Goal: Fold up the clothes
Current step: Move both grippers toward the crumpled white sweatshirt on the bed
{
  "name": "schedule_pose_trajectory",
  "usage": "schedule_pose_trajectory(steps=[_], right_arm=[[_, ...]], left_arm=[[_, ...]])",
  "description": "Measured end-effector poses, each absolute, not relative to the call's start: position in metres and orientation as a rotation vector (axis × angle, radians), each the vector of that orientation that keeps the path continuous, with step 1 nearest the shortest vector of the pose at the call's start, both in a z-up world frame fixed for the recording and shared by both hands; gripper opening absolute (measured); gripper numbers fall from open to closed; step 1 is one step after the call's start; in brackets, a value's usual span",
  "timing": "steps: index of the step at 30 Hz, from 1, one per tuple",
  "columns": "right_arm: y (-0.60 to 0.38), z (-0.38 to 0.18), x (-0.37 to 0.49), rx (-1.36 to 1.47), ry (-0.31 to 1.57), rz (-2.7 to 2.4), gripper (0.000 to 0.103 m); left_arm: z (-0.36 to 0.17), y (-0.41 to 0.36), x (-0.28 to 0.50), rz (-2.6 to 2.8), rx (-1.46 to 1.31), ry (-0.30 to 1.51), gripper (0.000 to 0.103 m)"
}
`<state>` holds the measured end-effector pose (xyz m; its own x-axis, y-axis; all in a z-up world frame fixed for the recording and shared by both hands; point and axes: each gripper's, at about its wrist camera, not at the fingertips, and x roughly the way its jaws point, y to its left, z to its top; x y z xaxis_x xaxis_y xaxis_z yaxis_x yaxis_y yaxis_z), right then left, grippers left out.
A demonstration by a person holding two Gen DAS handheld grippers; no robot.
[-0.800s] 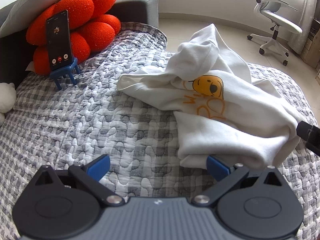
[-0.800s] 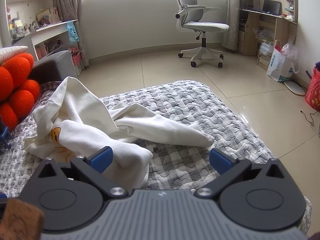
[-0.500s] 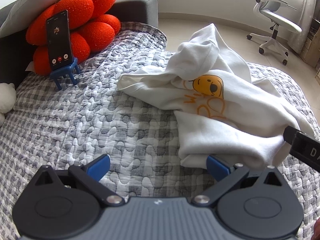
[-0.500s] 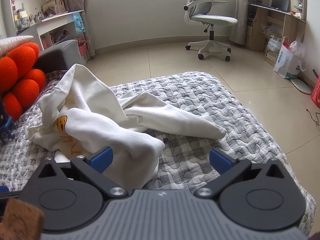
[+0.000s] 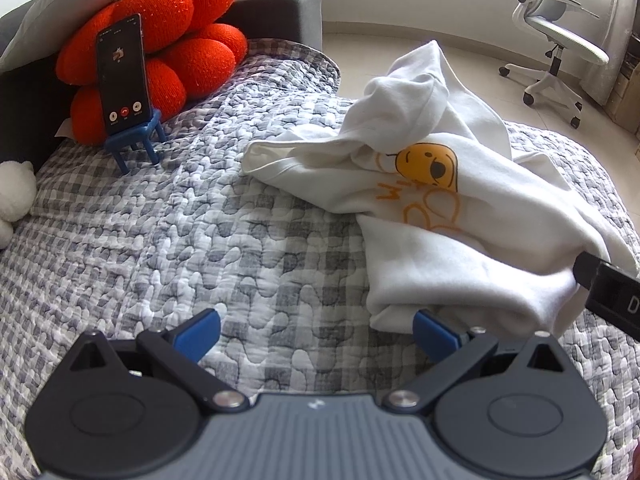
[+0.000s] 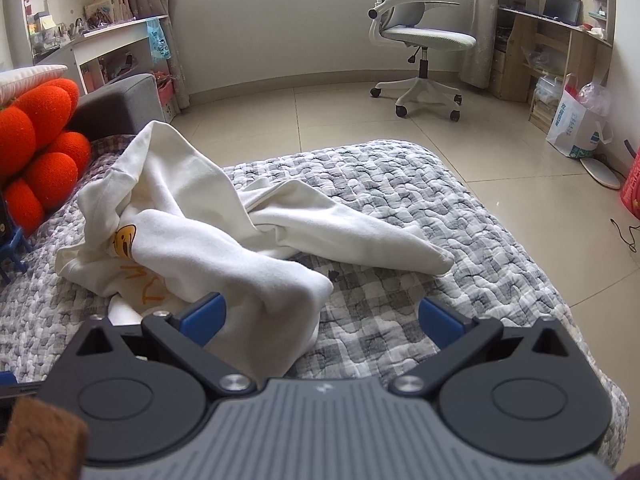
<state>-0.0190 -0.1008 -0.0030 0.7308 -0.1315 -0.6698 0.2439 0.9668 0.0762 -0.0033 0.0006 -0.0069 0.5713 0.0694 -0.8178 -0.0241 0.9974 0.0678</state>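
A crumpled white sweatshirt (image 5: 460, 248) with a yellow cartoon face and orange lettering lies in a heap on the grey checked quilt (image 5: 200, 248). My left gripper (image 5: 316, 334) is open above bare quilt, its right blue pad beside the garment's near fold. In the right wrist view the sweatshirt (image 6: 208, 248) spreads left of centre, one sleeve trailing right. My right gripper (image 6: 322, 318) is open; the near end of the garment lies between and under its blue pads without being pinched. A dark part of the right gripper (image 5: 612, 292) shows at the left view's right edge.
A phone (image 5: 122, 76) stands on a small blue stool-shaped holder in front of an orange plush cushion (image 5: 160, 40) at the bed's head. A white office chair (image 6: 420, 44) stands on the tiled floor beyond the bed. Shelves, a desk and bags line the walls.
The right gripper has come forward and tipped down over the sweatshirt, its dark body sliding further into the left view. The left gripper has stayed still.
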Motion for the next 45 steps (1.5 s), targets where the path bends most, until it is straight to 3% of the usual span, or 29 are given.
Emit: schedule_pose_trajectory(steps=[45], right_arm=[[-0.1057,-0.0019,-0.022,0.154,0.719,-0.211,0.103]], left_arm=[[-0.0089,-0.0049,-0.0009,0.053,0.065,0.963,0.103]])
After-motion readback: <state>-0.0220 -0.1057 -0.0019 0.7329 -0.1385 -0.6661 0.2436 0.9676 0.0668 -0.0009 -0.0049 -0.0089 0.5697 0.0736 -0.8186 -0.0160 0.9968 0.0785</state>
